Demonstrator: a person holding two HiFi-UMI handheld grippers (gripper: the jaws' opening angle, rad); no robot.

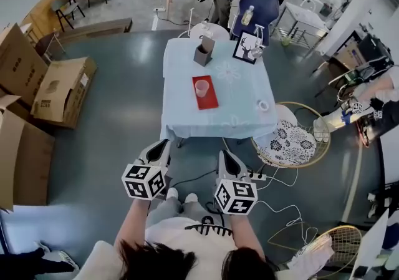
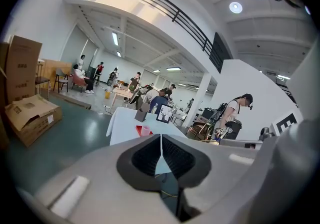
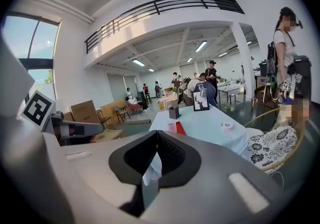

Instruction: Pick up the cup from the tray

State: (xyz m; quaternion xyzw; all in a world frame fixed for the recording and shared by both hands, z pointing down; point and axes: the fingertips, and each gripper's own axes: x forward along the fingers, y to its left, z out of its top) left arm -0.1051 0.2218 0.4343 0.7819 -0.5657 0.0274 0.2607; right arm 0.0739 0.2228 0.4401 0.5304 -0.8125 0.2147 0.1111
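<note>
Near the frame's centre, the translucent pink plastic cup (image 1: 201, 88) stands out against the flat red rectangular tray (image 1: 206, 99) and the pale blue cloth-covered counter (image 1: 240, 107). At lower right, the round seat cushion (image 1: 288, 143) has a black-and-white floral print. The grey left hand-held gripper (image 1: 163, 143) and the grey right hand-held gripper (image 1: 223, 154) bear black-and-white square markers.

Bright ceiling lights, sharp, fisheye edge distortion

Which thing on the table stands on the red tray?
The pink cup, alone on the red tray; the grey box, framed picture and white ring sit on the cloth.
</note>
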